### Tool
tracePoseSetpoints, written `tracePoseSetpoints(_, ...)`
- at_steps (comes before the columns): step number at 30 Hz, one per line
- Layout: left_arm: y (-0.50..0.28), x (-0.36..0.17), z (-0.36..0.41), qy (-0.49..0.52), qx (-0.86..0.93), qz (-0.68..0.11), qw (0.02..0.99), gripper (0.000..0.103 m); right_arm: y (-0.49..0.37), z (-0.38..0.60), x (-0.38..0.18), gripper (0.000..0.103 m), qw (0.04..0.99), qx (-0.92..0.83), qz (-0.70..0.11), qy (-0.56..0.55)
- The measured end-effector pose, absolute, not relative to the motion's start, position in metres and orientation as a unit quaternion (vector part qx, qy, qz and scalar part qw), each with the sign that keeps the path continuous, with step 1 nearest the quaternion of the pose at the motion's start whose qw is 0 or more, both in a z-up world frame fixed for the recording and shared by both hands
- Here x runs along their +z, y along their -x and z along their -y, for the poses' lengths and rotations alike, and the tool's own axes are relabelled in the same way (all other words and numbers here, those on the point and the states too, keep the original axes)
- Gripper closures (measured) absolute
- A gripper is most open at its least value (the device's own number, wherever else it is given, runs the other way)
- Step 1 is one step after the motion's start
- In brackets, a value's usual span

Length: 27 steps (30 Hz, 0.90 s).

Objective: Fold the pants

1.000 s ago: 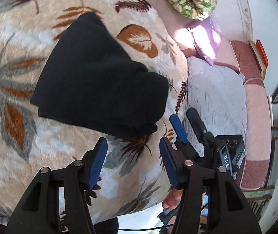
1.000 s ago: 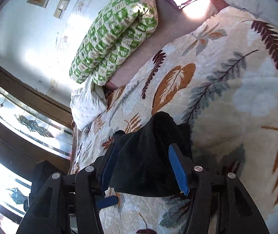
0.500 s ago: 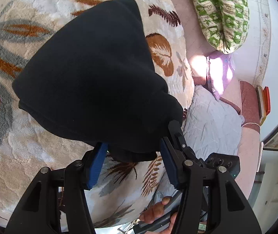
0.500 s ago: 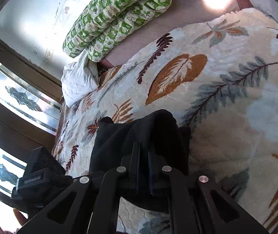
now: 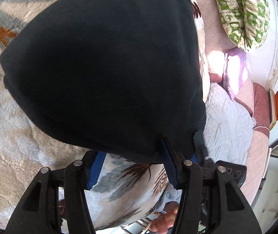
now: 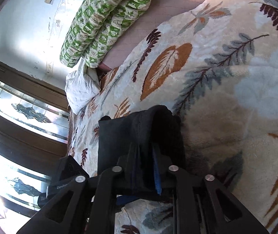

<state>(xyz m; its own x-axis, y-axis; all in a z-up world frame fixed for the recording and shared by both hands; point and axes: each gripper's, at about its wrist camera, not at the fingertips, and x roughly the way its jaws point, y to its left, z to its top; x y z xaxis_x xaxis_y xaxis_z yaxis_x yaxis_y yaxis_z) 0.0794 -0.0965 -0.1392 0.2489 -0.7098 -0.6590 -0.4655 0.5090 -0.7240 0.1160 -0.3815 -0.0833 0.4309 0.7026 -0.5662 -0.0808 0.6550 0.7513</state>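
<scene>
The right gripper (image 6: pixel 146 167) is pinching a fold of the black pants (image 5: pixel 103 62), jaws narrow around the cloth. The left gripper (image 5: pixel 133 165) is gaping wide, the pants' edge lying between its jaws on the leaf-patterned blanket (image 6: pixel 236 97).

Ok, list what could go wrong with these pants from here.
1. The right gripper pinches only an edge of the black pants, so the bundle could slip out or unfold when lifted.
2. The left gripper is open, with fabric draped over its fingertips; closing now may catch too few layers.
</scene>
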Motion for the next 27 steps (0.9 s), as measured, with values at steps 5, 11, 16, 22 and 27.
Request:
tracePoseSetpoints(5,-0.082,-0.139,0.099,0.479,-0.096,-0.608,0.626,0.050,-0.134,0.379,-0.077,0.080,0.796,0.226,-0.457,-0.325)
tracePoseSetpoints(11,-0.089,-0.130,0.121,0.395,-0.089,-0.616,0.676,0.050,-0.135,0.386,-0.103,0.093,0.816,0.158,-0.479,-0.281)
tracePoseSetpoints(16,-0.089,-0.122,0.122,0.363,-0.108,-0.625,0.683,0.050,-0.127,0.393,-0.099,0.084,0.809,0.160,-0.469,-0.316)
tracePoseSetpoints(22,-0.071,-0.090,0.086,0.352,-0.175,-0.615,0.684,0.050,-0.093,0.402,-0.067,0.067,0.816,0.168,-0.442,-0.332)
tracePoseSetpoints(27,-0.069,-0.048,0.043,0.288,-0.179,-0.567,0.751,0.050,-0.069,0.406,-0.062,0.060,0.804,0.172,-0.439,-0.362)
